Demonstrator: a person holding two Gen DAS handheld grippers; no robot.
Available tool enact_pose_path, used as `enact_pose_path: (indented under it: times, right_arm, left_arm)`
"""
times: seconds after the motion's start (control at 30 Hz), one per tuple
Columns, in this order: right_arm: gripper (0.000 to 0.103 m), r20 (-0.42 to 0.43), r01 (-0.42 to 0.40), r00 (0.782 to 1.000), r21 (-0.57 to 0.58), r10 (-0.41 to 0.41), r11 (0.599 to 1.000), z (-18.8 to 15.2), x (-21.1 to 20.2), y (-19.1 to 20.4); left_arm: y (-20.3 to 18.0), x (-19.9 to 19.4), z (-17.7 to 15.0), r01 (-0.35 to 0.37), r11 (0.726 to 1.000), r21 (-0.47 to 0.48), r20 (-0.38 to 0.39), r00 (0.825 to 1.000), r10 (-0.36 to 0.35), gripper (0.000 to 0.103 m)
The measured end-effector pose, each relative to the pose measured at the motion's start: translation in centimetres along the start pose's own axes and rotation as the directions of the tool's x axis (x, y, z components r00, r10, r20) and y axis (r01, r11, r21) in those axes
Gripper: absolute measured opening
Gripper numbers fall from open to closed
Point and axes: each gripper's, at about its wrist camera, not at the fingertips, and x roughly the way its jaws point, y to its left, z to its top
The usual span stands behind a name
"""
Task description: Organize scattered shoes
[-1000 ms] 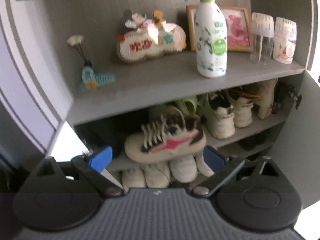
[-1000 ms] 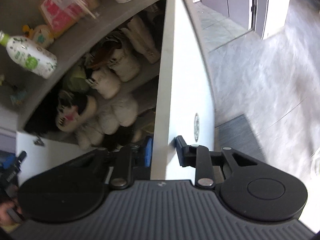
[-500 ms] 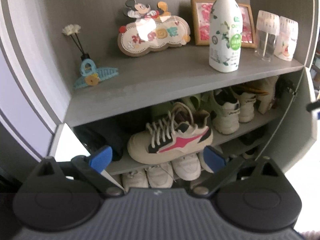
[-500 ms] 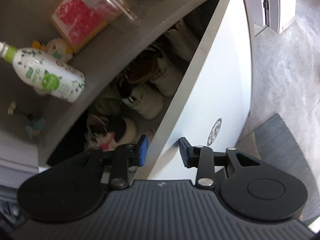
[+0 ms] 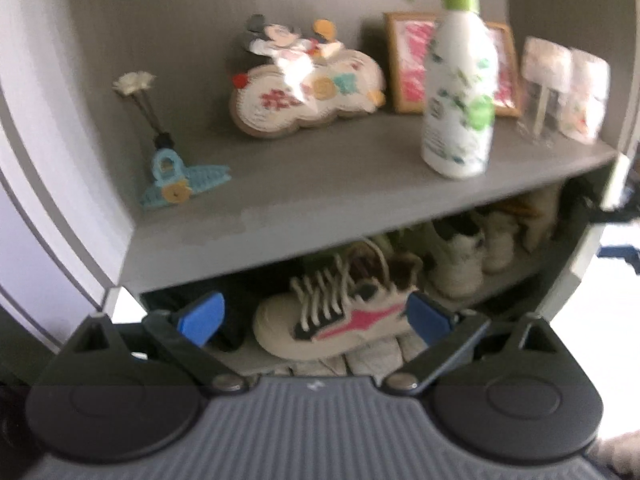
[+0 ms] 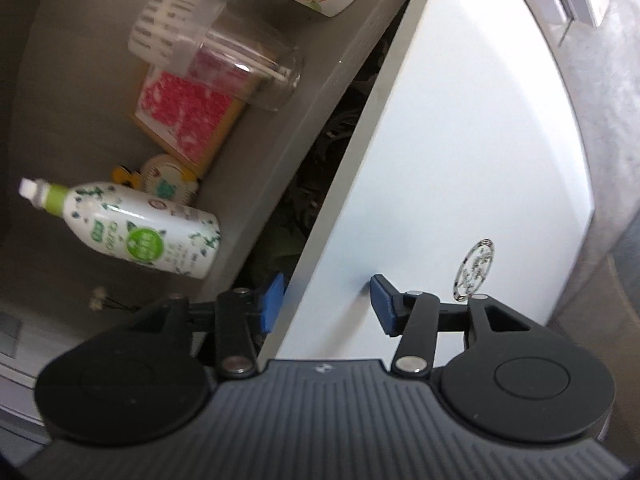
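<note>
Open shoe cabinet point(image 5: 360, 216), grey inside, white door point(image 6: 460, 152) swung out on the right side. Top shelf taken up with ornaments, a framed picture and a spray bottle point(image 5: 458, 92); below it, rows of pale shoes point(image 5: 460, 264) standing side by side, a further row dimly seen underneath. Cream sneaker with a pink flash point(image 5: 332, 324) lying side-on at the front of the shoe shelf, framed between the spread pads of the left tongs point(image 5: 316, 316), wide open and, as far as the blur allows, not touching it. Right tongs point(image 6: 324, 300) likewise open, straddling the door's edge with one pad point(image 6: 272, 296) inside and one outside, not clamped. Judged step: door being handled, with the sneaker either just put on the shelf or about to be taken up; the scene fits both. Any move with the door calls for a steady hold on its thin edge and shoes clear of its swing.
</note>
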Motion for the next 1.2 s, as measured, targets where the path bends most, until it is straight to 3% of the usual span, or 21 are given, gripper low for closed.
enact_pose_path:
  times: [0.33,0.57,0.73,1.0,1.2]
  right_arm:
    - [0.053,-0.009,-0.150,0.989,0.008,0.150,0.989,2.1,3.2,-1.3]
    - [0.053,-0.023,-0.203,0.979,-0.061,0.202,0.977,2.8,4.3,-1.3]
    - [0.053,-0.079,-0.228,0.972,-0.126,0.219,0.966,4.2,5.6,-0.8]
    - [0.052,-0.185,-0.279,0.955,-0.281,0.233,0.918,5.1,5.2,-0.2]
    - [0.052,-0.252,-0.310,0.941,-0.375,0.226,0.874,4.0,1.1,-0.1]
  left_arm:
    - [-2.8,0.3,0.6,-0.085,0.994,-0.068,-0.093,0.993,0.079,0.099]
    - [-5.5,0.2,0.7,-0.139,0.985,-0.098,-0.158,0.980,0.123,0.099]
    - [-7.3,0.0,0.8,-0.179,0.977,-0.117,-0.205,0.967,0.152,0.099]
    - [-9.7,-3.6,-2.9,-0.241,0.942,-0.235,-0.237,0.954,0.186,0.099]
    - [-11.7,-6.5,-6.4,-0.272,0.909,-0.316,-0.274,0.944,0.187,0.099]
